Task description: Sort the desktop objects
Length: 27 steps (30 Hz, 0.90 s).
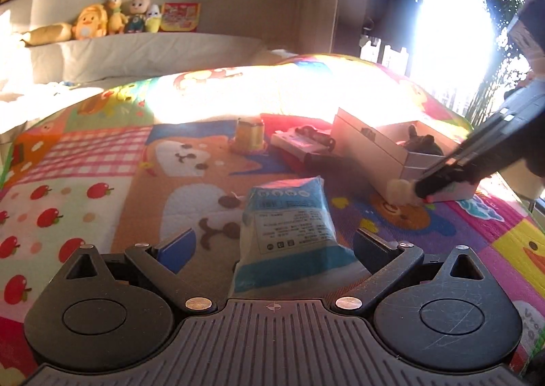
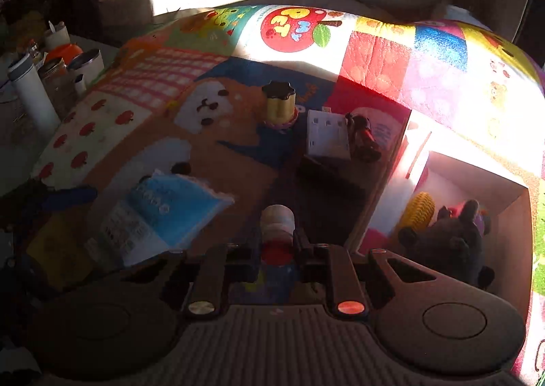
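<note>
Covering the worktop, a bright cartoon play mat [image 1: 102, 161] leaves broad bare stretches on its apple-print and checked side, while its far half lies in glaring sun. One blue-and-white packet [image 1: 289, 232] lies between the wide-spread fingers of the left hand-held gripper [image 1: 272, 246], untouched by either pad. The right hand-held gripper [image 2: 277, 243] is clamped on one small pale-capped bottle [image 2: 277, 219] (red lower down), just beside the white box [image 1: 371, 144]. One open box, then, and it holds a dark plush toy [image 2: 449, 239] and a yellow ribbed thing [image 2: 420, 210]. Farther back stand one gold jar [image 2: 279, 105] with a dark lid and one white power strip [image 2: 327, 137], near each other.
</note>
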{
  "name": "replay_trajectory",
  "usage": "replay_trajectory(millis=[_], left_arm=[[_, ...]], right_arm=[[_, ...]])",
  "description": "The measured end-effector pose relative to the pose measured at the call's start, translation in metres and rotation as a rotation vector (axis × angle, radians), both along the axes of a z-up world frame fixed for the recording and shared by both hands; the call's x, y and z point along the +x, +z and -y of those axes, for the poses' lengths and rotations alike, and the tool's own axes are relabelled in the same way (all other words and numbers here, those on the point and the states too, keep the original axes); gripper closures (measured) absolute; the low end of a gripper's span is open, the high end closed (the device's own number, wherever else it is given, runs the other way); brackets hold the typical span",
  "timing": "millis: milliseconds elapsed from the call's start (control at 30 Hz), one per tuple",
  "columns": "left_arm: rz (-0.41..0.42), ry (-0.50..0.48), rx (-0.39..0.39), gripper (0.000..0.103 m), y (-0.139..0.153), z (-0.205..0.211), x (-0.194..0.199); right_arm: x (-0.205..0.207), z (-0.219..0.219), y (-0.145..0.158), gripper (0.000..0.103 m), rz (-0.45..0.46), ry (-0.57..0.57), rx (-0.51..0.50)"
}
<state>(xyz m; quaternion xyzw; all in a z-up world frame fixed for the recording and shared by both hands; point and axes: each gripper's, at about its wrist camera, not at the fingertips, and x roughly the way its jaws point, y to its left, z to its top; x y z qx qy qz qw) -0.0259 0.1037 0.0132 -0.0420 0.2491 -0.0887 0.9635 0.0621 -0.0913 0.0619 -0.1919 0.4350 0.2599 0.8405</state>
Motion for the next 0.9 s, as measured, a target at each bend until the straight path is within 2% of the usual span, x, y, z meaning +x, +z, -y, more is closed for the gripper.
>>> replay_trajectory(millis=[200, 300, 467, 600, 667, 733, 800, 900], left_arm=[[-0.035, -0.028, 0.021, 0.002, 0.002, 0.007, 0.004], [-0.05, -0.056, 0.011, 0.002, 0.004, 0.014, 0.002], [-0.054, -0.083, 0.049, 0.002, 0.009, 0.027, 0.002], [-0.075, -0.026, 0.095, 0.002, 0.007, 0.03, 0.008], [-0.102, 0.0, 0.084, 0.002, 0.004, 0.027, 0.014], [-0.129, 0.009, 0.065, 0.002, 0.001, 0.025, 0.019], [-0.145, 0.002, 0.052, 0.002, 0.0, 0.028, 0.024], [-0.149, -0.043, 0.042, 0.002, 0.001, 0.041, 0.029]], right_arm=[[-0.021, 0.052, -0.002, 0.084, -0.095, -0.062, -0.044], [-0.018, 0.062, -0.004, 0.084, -0.082, -0.091, -0.037], [-0.003, 0.065, -0.006, 0.084, -0.047, -0.121, 0.059], [0.005, 0.067, -0.004, 0.083, 0.012, -0.159, 0.107], [0.002, 0.074, -0.004, 0.079, 0.05, -0.177, 0.122], [-0.006, 0.085, -0.006, 0.06, 0.092, -0.197, 0.133], [-0.016, 0.097, -0.011, 0.051, 0.102, -0.214, 0.151], [-0.03, 0.112, -0.022, 0.051, 0.087, -0.241, 0.17]])
